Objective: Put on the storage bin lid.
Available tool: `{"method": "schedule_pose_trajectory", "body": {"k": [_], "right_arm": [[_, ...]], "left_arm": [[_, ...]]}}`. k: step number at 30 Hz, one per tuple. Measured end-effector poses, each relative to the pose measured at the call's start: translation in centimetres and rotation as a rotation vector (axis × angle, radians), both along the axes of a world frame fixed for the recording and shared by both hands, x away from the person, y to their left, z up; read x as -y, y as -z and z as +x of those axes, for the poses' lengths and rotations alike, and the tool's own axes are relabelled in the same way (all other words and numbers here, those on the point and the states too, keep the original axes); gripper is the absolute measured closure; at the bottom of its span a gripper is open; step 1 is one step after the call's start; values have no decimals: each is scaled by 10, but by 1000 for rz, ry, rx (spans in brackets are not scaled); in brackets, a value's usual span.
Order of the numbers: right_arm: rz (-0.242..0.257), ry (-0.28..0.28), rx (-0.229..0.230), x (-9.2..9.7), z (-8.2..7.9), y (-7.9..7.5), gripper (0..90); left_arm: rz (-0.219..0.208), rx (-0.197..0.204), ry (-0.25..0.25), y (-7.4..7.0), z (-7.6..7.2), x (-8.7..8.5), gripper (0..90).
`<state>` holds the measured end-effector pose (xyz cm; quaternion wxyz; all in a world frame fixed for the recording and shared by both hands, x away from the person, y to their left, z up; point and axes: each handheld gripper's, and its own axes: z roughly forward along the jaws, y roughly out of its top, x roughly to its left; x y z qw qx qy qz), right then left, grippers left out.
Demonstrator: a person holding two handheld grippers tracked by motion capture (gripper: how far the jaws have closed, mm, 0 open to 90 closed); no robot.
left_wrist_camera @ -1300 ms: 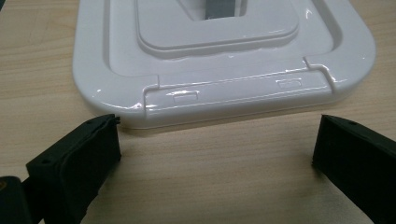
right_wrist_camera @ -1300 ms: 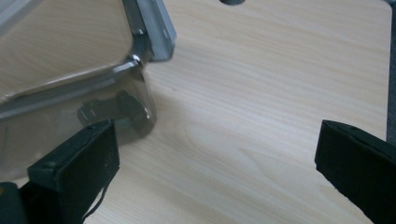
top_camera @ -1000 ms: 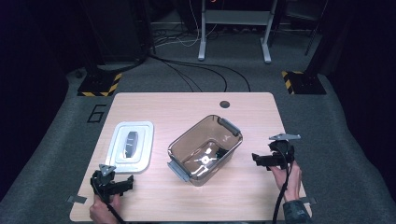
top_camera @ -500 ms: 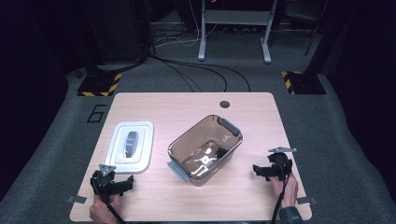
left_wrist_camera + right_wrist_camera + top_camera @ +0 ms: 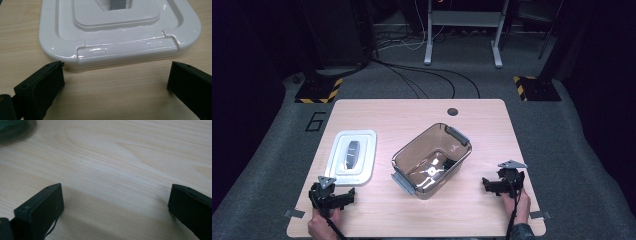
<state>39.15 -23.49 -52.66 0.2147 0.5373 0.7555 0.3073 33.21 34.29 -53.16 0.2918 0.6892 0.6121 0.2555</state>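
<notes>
I count one white lid [image 5: 352,157], one brown container [image 5: 432,160] between my two grippers, left [image 5: 343,196] and right [image 5: 488,184], jaws apart on both, holding nothing

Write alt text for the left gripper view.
A white plastic lid lies flat on a pale wooden table, its near edge just beyond the left claw. The claw's two black jaws stand wide apart, low over the bare wood, holding nothing.

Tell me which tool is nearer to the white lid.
Left. The left tool sits just off the white lid at its near edge, jaws open and facing it. The right tool is across the table, beyond the clear container, jaws open over bare wood.
</notes>
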Motion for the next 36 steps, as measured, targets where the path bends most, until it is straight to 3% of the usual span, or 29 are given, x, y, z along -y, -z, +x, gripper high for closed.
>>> {"method": "schedule_pose_trajectory", "body": {"k": [14, 20, 23, 28, 30, 36], "right_arm": [[1, -22, 8, 1, 1, 1, 0], [0, -23, 8, 0, 2, 1, 0], [1, -21, 9, 0, 2, 1, 0], [0, -23, 9, 0, 2, 1, 0], [0, -24, 8, 0, 2, 1, 0], [0, -24, 8, 0, 2, 1, 0]], "left_arm": [[-1, -1, 17, 0, -1, -1, 2], [-1, 1, 68, 0, -7, -4, 2], [0, -9, 60, -1, -9, -3, 4], [-87, 17, 66, -10, -13, -4, 20], [-92, 32, 71, -17, -10, -4, 21], [-82, 21, 83, -27, 2, -2, 25]]}}
